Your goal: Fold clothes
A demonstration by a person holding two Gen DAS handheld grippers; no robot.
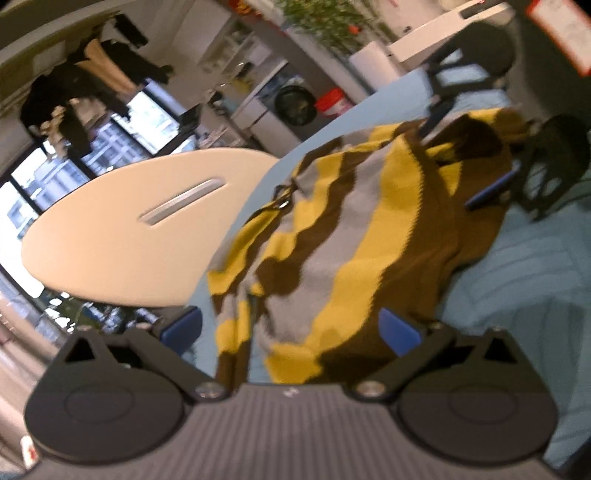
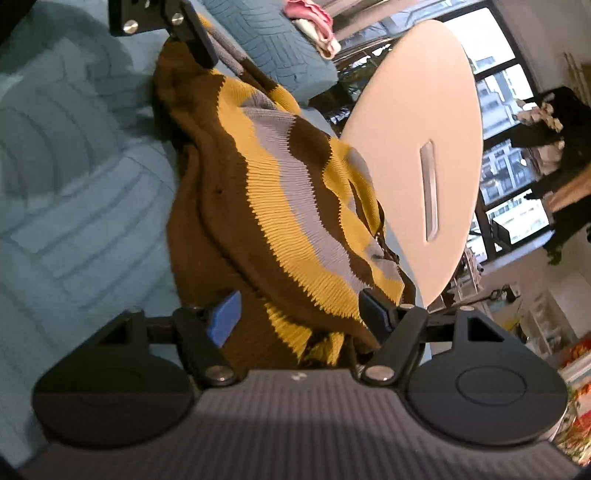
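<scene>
You are working in what looks like a lived-in apartment, part bedroom and part living space. A bed with a teal quilted cover (image 2: 74,166) and a matching pillow (image 2: 273,40) fills one side. Beside it stands a white oval bench (image 1: 122,229) with a slot in its top. Behind that, tall dark-framed windows (image 2: 506,155) show city buildings outside. A front-loading washing machine (image 1: 295,105) sits by white shelving (image 1: 236,48), and a leafy plant (image 1: 325,22) grows further back.
</scene>
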